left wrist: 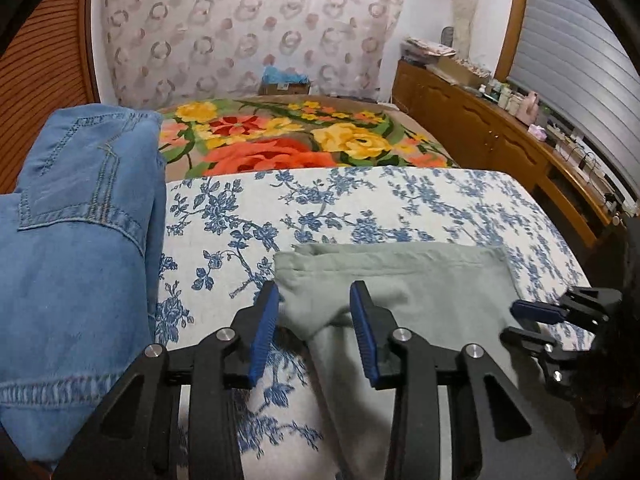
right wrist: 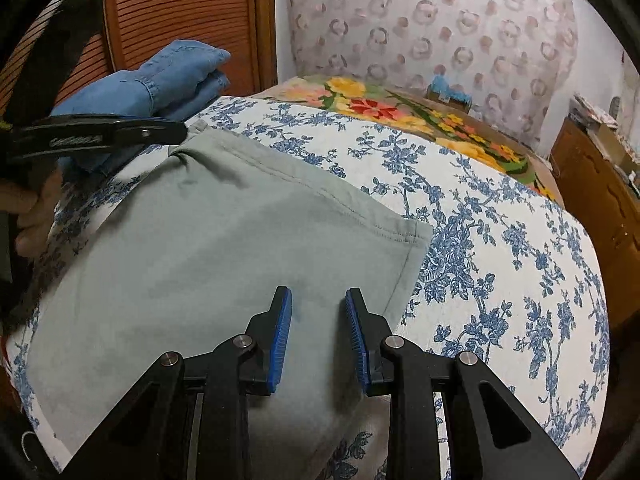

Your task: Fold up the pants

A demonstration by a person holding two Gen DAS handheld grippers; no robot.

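Left wrist view: one pair of grey-green pants, two grippers, one folded denim stack, all on one bed.

The pants lie flat on the blue-flowered white sheet, their long axis running from the near edge of the bed toward the red-and-yellow floral blanket, hemmed end farthest away. The left gripper straddles the pants' left corner, jaws partly spread, pads not pressing the cloth. The right gripper hangs over the pants near their right edge, jaws likewise apart with nothing pinched. The denim lies left of the pants.
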